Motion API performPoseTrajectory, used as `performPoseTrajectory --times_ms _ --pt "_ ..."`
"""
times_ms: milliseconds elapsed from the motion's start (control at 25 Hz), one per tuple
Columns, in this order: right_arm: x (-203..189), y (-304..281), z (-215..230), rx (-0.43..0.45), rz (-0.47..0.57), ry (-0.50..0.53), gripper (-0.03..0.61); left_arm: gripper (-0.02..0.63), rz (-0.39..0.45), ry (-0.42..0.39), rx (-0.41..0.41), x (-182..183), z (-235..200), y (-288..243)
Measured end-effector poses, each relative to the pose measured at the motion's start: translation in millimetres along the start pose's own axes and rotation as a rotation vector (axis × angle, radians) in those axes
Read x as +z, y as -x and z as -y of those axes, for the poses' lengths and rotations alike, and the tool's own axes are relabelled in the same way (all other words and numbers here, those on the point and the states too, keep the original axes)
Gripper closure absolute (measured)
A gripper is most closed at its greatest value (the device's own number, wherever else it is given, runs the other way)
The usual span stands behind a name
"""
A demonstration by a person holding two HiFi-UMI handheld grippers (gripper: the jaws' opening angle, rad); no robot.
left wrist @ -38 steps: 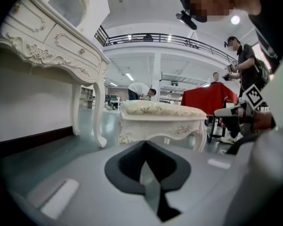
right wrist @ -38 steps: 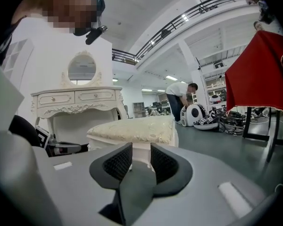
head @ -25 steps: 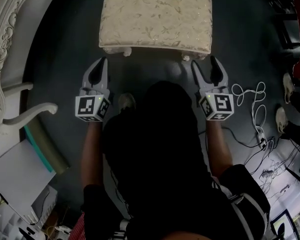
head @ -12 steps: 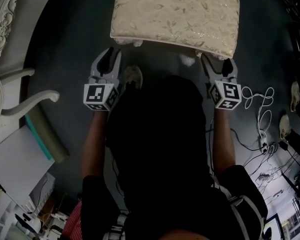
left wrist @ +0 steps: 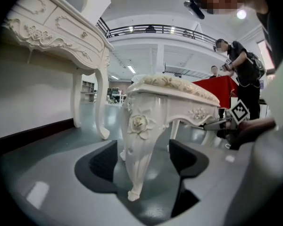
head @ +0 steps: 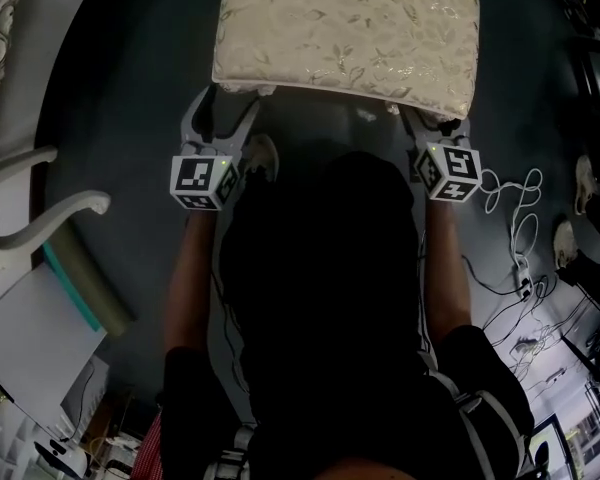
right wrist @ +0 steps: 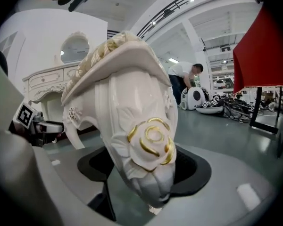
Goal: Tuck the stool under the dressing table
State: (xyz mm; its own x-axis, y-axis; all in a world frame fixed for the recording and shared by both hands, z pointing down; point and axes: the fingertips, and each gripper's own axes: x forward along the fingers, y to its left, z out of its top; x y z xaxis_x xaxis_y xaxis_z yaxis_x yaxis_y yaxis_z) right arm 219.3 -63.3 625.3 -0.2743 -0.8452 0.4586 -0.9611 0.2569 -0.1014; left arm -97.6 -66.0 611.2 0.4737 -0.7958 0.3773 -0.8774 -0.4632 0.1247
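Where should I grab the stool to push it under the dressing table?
Take the stool by its near left leg and near right leg, coming from the near side. The cushioned seat looks too wide for jaws, but each curved leg slims below its carved rose, so grip there.

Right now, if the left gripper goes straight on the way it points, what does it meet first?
The stool's cream carved front leg: it stands between the jaws of the left gripper, which have just been opening and aren't pressing on it. Depth is unclear, but nothing lies nearer.
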Motion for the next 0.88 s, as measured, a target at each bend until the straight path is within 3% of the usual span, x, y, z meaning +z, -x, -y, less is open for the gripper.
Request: performPoseTrajectory --times_ms 160,560,880 --pt "0 0 3 -0.017 0.004 0.005 0.264 0.270 -0.002 0.000 -0.027 -1 3 -17" --pt "0 1 2 -0.015 -0.002 -0.004 0.264 0.270 0.034 -0.010 -0.048 10 6 -42" --pt "0 1 3 -0.014 0.001 0.003 0.265 0.270 0.030 -0.063 -0.054 17 8 -53"
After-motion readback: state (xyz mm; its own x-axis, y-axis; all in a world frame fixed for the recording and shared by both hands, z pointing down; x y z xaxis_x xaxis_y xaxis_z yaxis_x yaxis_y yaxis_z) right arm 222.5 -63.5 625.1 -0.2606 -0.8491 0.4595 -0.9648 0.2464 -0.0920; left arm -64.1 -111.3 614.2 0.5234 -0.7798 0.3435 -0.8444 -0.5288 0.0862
